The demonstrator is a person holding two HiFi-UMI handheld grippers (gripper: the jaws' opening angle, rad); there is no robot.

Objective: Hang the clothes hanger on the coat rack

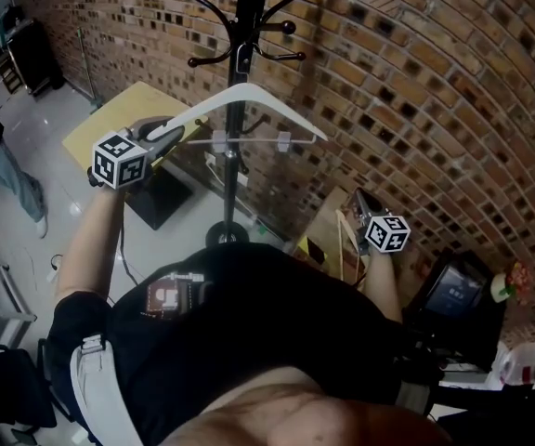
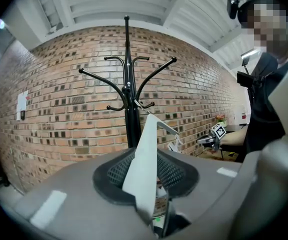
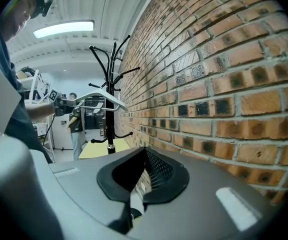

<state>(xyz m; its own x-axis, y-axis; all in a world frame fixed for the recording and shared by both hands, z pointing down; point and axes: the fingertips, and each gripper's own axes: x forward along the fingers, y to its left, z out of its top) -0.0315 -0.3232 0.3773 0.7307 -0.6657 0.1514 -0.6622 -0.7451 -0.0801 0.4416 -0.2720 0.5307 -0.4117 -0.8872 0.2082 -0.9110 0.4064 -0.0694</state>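
Hanger (image 1: 249, 96) is pinched by the tip of one shoulder in the left tongs (image 1: 173, 136), whose jaws press on the white arm from both sides. The right tongs (image 3: 140, 174) are nearer the body and well apart from it, off to the right beside the brick wall (image 1: 416, 110). Their tips are pressed together with nothing between them.

From the left tongs the hanger's long axis runs straight ahead and slightly right. It climbs to the crest, then falls to the far shoulder, with the clip bar (image 1: 249, 142) slung level beneath. The whole length therefore sticks out beyond the grip, and the hook (image 2: 140, 104) rides at the crest, about midway along and well ahead of the jaws.

Farther out stands the rack (image 1: 247, 26). In the left gripper view the hook lies right against its pole, level with the short lower prongs (image 2: 149, 105) and far below the long upper ones. Whether the hook rests over a prong or only lies beside one cannot be told from any view.

As I judge it, the next move depends on that small gap between hook and lower prong. The left hand alone is placed to close it. Because the grip is out at the shoulder tip, a slight roll there would swing the hook sideways off the prong.
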